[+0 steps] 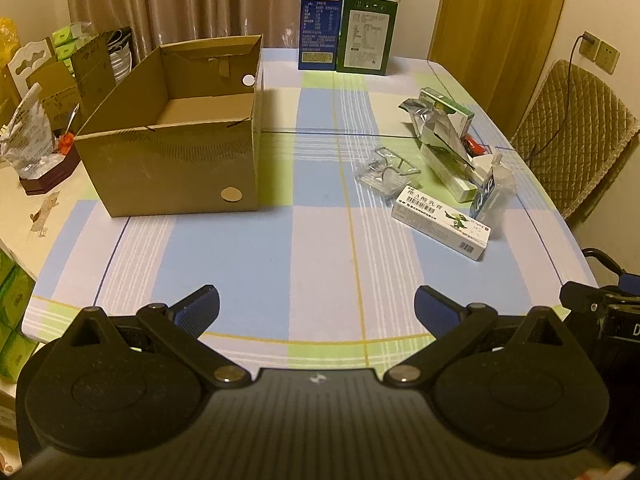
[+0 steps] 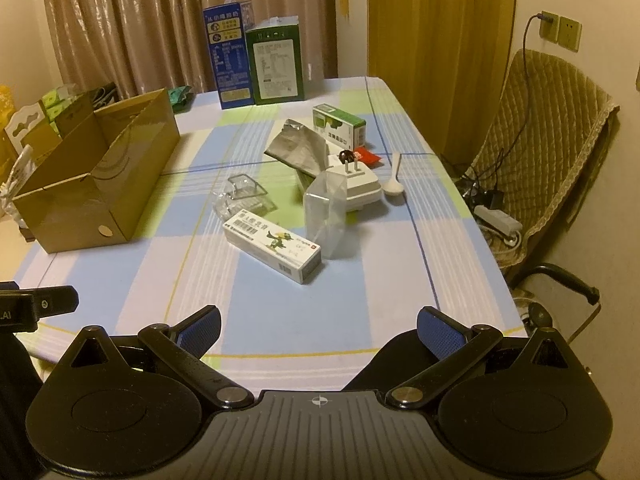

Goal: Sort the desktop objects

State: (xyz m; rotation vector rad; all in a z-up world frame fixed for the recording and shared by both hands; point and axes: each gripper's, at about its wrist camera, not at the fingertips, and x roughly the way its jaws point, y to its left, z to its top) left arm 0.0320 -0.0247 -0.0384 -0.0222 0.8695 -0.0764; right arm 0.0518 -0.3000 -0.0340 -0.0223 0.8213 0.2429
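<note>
Here we look down on a cluster of small items lying on the right half of a checked tablecloth (image 2: pixel 280 320). Nearest to us is a long white medicine box (image 2: pixel 273 245) with a green cartoon figure, lying flat. Just behind it sits a clear plastic tray (image 2: pixel 244 196), and beside it stands a clear plastic case (image 2: pixel 326 216), touching or nearly touching the box. Behind the case rests a white charger plug (image 2: pixel 358 186), prongs up, with a white spoon (image 2: pixel 394 178) just to its right. A crumpled silver foil pouch (image 2: pixel 298 146) lies further back, next to a green and white carton (image 2: pixel 340 124); a small red item (image 2: pixel 367 156) near the plug is too small for us to identify, perhaps a wrapper.

On the left of the table stands an open, empty cardboard box (image 1: pixel 172 136), well apart from the cluster. At the far edge, a tall blue carton (image 1: pixel 320 20) and a dark green carton (image 1: pixel 366 36) stand upright side by side before the curtains (image 1: pixel 180 0). A padded chair (image 2: pixel 540 152) sits to the right.

The left gripper (image 1: pixel 316 306) and the right gripper (image 2: pixel 318 326) both hover over the near edge of the table, jaws spread wide and holding nothing.
</note>
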